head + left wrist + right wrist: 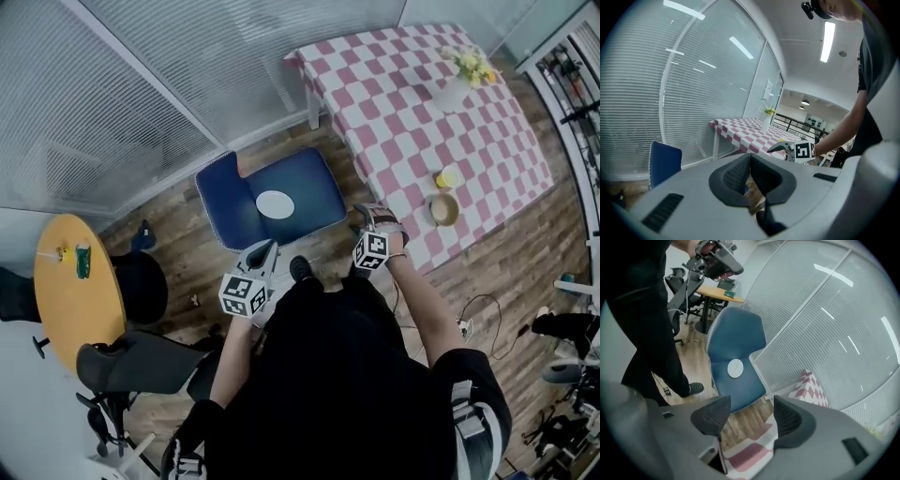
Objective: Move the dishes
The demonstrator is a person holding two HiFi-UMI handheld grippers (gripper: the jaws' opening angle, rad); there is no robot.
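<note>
The pads of the left gripper [749, 159] meet at their tips, with nothing between them; through the slit below them only wooden floor shows. The pads of the right gripper [752, 404] stand wide apart and hold nothing. Beneath them lies the red-and-white checked cloth at the table's near corner.

In the head view the left gripper [263, 253] hangs just off the front edge of a blue chair [314, 187], and the right gripper [376, 216] is level with it, at the table [422, 103] corner nearest that chair. A white plate [275, 204] lies flat in the middle of the chair seat, apart from both grippers; the right gripper view shows the plate [735, 368] there too, beyond the open jaws.

On the table, a tan bowl [443, 209] sits by the near edge, just beside the right gripper's forearm, with a small yellow thing [447, 178] close behind it, too small to name. A vase of yellow flowers [457, 92] stands toward the far end.

Off to the left is a round yellow table [66, 300] carrying a green can [82, 261], with a black office chair [141, 361] next to it.
</note>
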